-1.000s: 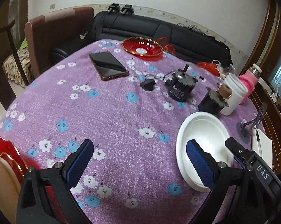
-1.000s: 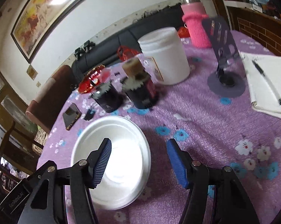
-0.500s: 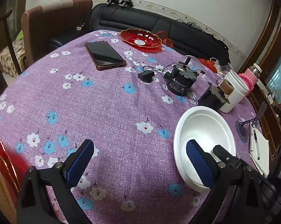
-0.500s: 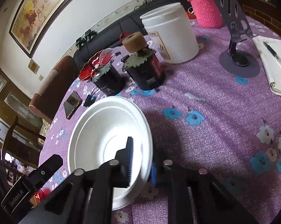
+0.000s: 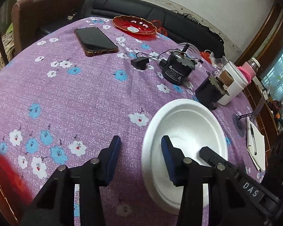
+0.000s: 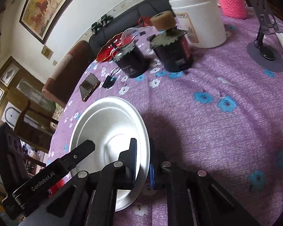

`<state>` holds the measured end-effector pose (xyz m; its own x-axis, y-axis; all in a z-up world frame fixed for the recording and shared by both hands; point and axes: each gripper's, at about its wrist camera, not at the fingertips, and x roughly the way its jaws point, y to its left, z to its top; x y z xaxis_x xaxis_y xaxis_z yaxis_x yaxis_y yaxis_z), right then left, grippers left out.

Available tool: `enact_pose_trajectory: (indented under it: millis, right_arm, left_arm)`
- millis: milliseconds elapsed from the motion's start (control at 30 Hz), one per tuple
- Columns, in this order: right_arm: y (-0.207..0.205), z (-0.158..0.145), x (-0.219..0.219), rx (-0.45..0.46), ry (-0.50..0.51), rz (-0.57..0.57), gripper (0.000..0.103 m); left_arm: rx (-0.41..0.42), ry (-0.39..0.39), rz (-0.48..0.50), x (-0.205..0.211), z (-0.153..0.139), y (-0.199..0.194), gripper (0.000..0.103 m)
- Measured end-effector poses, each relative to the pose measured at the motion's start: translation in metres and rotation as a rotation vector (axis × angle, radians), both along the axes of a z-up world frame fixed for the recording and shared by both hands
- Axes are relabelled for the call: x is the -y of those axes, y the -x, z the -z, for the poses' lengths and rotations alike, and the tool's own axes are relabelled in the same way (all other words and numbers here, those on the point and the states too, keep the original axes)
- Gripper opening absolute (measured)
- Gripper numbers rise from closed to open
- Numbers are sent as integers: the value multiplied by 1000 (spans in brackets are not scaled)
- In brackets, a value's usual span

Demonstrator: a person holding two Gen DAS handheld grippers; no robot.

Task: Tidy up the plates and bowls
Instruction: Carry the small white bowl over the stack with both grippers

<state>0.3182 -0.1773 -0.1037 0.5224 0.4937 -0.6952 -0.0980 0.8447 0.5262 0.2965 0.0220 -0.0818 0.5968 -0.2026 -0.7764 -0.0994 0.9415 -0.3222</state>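
Right wrist view shows our right gripper (image 6: 143,163) pinching the rim of the white bowl (image 6: 105,124), one blue pad inside the rim, the other outside. Beyond the bowl stand two dark motors (image 6: 131,62) and a white tub (image 6: 198,17). Left wrist view shows our left gripper (image 5: 140,159) spread apart, one finger over the bowl (image 5: 186,124), the other beside it above the purple tablecloth (image 5: 75,98).

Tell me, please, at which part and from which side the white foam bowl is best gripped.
Grip the thin rim of the white foam bowl on its near-right edge, one finger inside and one outside, as the right gripper does. The rim is its only narrow part. The left gripper straddles the opposite edge, still open.
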Motion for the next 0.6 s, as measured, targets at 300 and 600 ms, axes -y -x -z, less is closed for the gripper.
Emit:
enact_pose_trajectory:
  millis: [300,600]
  right_arm:
    - [2,-2,-12,40,77,-3,14]
    - [15,-6,-11,17,79,46,13]
  left_arm:
    - [-36,-12,42,7,7,-4,13]
    - [34,-50,49,12,-15,7,11]
